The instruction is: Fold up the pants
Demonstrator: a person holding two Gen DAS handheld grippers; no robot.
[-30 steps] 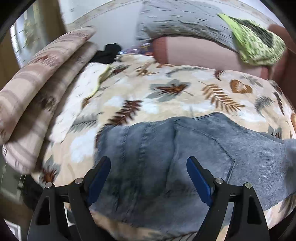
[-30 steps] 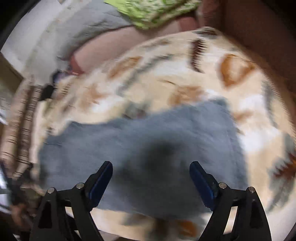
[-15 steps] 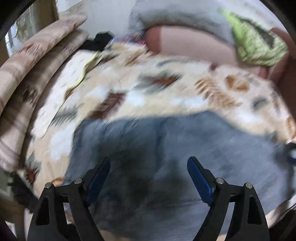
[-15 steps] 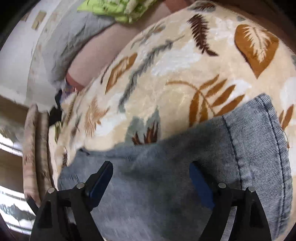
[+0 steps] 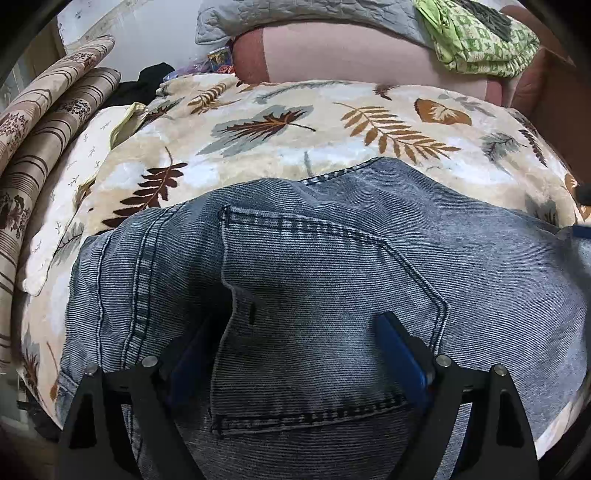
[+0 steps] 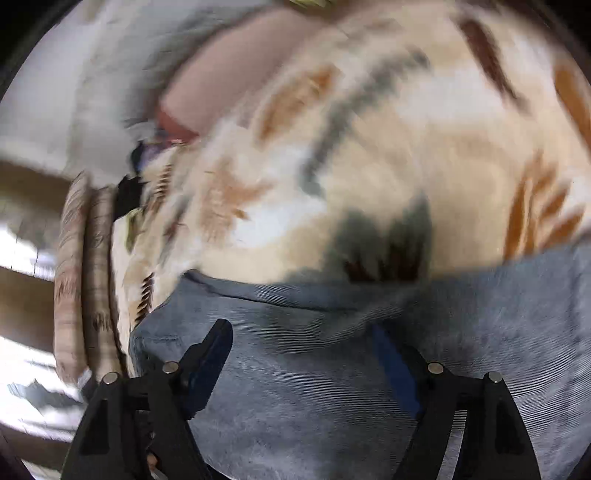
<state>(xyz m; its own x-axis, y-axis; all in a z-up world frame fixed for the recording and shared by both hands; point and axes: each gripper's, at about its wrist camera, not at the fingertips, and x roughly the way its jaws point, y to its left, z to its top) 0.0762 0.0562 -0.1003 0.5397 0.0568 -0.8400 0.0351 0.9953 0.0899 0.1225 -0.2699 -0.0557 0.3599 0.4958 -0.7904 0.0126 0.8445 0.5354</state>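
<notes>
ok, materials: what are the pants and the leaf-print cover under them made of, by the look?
Pants: looks like denim, blue-grey with a faded wash. Signs: fine diagonal ribbed weave, doubled topstitched seams, patch pocket. Matte.
Leaf-print cover: probably a plush fleece-type blanket. Signs: soft short pile with a slight sheen in the pale areas, and printed leaves. Fibre can't be told.

Striped cushions (image 5: pixel 40 122) crowd the left; blanket (image 5: pixel 332 129) beyond seems open.

Bed covered by cream leaf-print blanket (image 5: pixel 295 122). Pink bolster (image 5: pixel 354 55) along far edge, grey quilt (image 5: pixel 295 14) and green patterned cloth (image 5: pixel 484 40) on top. Striped brown cushions (image 5: pixel 44 122) at left. White wall (image 5: pixel 147 33) behind.
</notes>
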